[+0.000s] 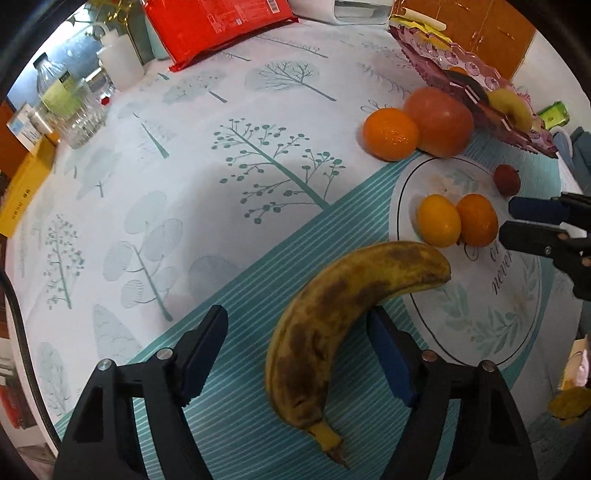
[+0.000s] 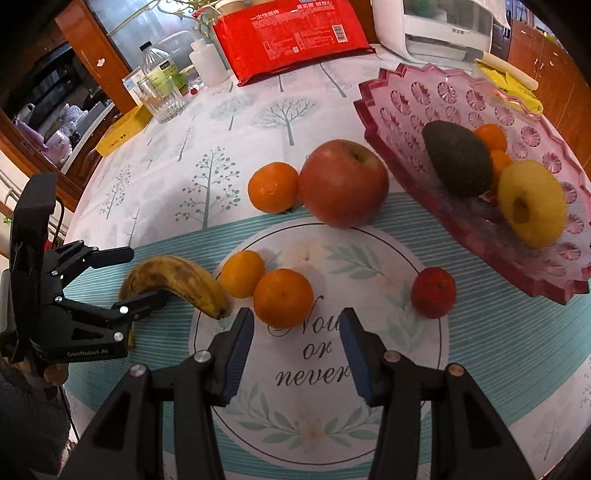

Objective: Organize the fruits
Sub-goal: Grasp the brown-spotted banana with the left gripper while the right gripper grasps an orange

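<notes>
Left gripper (image 1: pixel 297 345), fingers apart, straddles the brown-spotted yellow banana (image 1: pixel 343 317), its long axis running forward-right; right gripper (image 2: pixel 297 349) likewise apart.

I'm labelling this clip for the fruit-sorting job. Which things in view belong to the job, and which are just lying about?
Belongs to the job:
banana, between the open left gripper jaws
orange, ahead of the open right gripper
yellow citrus
small red fruit
apple
mandarin
pink tray, holding an avocado

Just lying about:
red packet
clear bottle
yellow box

tree-print tablecloth (image 2: pixel 236 122), wooden cabinets (image 2: pixel 543 59), glass-fronted cupboard (image 2: pixel 55 99)
</notes>
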Action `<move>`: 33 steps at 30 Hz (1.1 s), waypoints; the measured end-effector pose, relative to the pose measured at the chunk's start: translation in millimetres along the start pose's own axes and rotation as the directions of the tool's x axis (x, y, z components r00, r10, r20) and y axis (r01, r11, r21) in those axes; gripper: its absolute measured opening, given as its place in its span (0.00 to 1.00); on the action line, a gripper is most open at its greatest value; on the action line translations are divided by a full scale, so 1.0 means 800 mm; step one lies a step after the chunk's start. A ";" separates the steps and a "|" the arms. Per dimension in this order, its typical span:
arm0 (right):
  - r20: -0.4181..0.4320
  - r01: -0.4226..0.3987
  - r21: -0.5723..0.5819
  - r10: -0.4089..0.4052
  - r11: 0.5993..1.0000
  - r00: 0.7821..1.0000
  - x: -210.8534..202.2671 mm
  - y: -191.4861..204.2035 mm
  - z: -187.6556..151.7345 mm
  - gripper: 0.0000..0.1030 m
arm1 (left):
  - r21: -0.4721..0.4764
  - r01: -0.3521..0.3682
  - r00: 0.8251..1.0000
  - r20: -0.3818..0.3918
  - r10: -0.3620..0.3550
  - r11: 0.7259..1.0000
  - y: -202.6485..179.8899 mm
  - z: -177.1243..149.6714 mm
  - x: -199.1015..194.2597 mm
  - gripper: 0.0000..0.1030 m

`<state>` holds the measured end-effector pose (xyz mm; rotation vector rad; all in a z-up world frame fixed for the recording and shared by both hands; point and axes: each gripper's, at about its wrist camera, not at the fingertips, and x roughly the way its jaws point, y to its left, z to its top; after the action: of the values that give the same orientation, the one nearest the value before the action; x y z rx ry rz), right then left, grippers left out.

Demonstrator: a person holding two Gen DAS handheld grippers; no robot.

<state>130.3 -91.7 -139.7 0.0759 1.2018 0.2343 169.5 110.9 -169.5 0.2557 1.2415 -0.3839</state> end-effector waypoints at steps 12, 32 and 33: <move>-0.016 -0.017 -0.020 0.017 1.000 1.000 0.020 0.007 0.008 0.47 | -0.107 0.054 0.997 -0.047 -0.059 0.993 -0.005 0.004 -0.003 0.47; -0.005 -0.047 -0.020 0.047 0.999 0.999 0.027 0.004 0.004 0.39 | -0.081 0.047 0.999 -0.017 -0.049 0.996 -0.020 -0.003 -0.017 0.37; 0.000 -0.049 -0.018 0.049 0.999 0.999 0.025 0.003 0.003 0.38 | -0.089 0.045 0.999 -0.009 -0.046 0.995 -0.019 -0.005 -0.020 0.35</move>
<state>139.3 -85.0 -156.4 0.0899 1.1983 0.2878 155.3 101.4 -155.2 0.1537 1.2735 -0.3662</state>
